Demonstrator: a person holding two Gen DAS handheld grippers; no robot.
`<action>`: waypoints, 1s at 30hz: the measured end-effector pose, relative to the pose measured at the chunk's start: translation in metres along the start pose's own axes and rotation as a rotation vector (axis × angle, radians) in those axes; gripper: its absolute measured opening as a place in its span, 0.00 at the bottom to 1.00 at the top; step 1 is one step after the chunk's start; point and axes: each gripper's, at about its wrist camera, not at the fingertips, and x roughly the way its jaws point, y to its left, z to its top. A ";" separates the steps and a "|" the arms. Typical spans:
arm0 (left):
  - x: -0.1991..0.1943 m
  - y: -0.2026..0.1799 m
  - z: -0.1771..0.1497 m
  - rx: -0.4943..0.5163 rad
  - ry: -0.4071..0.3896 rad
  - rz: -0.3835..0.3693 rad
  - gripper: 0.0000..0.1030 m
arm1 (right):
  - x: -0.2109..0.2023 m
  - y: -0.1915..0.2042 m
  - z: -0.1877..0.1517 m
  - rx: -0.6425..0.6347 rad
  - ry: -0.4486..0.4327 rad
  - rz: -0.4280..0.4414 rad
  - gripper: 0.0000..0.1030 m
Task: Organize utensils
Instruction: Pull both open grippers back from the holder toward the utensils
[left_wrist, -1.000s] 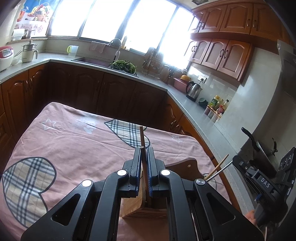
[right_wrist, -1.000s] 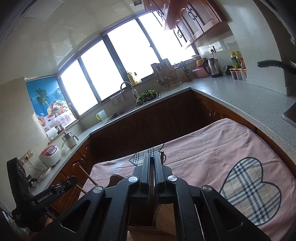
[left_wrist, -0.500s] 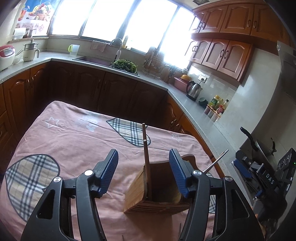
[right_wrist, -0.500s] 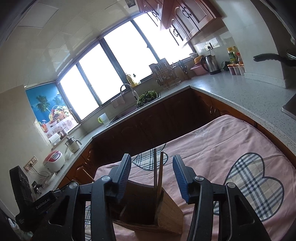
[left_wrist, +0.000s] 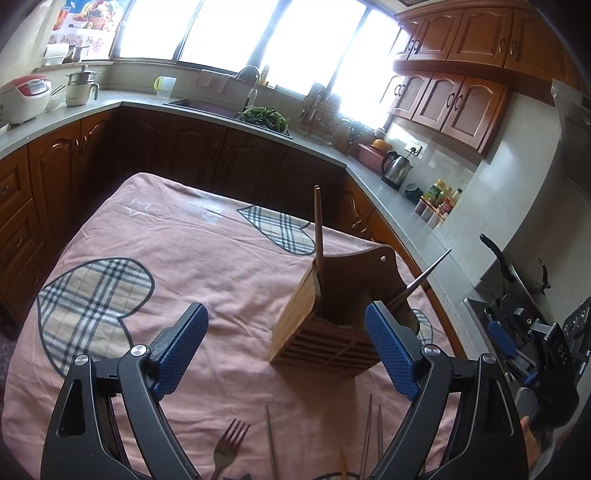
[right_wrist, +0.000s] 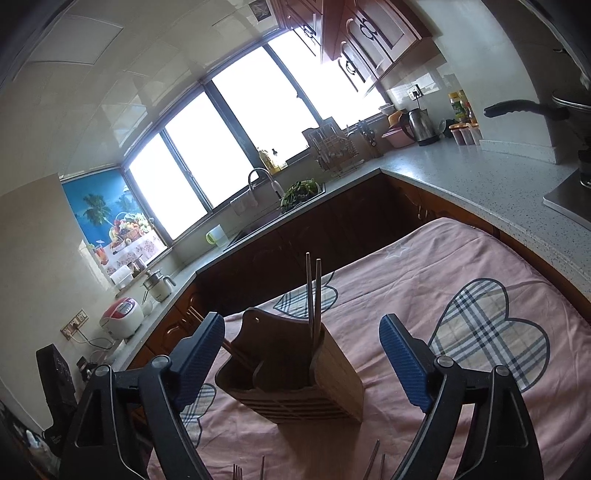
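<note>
Since a second ago both grippers have let go of their chopsticks and backed off. Your left gripper (left_wrist: 286, 349) and right gripper (right_wrist: 301, 356) are opening, nothing between the pads. The slatted wooden utensil holder (left_wrist: 325, 328) stands on the pink heart-print tablecloth (left_wrist: 184, 258), holding a brown wooden chopstick (left_wrist: 317, 225) and a leaning metal chopstick (left_wrist: 424, 277). Risk: reaching for the metal fork (left_wrist: 227, 443) or loose metal chopsticks (left_wrist: 369, 432) near you, a finger clips the holder and tips it.
</note>
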 end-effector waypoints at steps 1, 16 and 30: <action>-0.003 0.002 -0.004 0.000 0.006 0.004 0.87 | -0.004 0.000 -0.004 -0.006 0.005 -0.003 0.85; -0.036 0.012 -0.065 0.014 0.088 0.011 0.87 | -0.055 -0.009 -0.055 -0.030 0.091 -0.055 0.85; -0.043 0.014 -0.108 0.028 0.149 0.025 0.87 | -0.073 -0.023 -0.093 -0.030 0.147 -0.101 0.85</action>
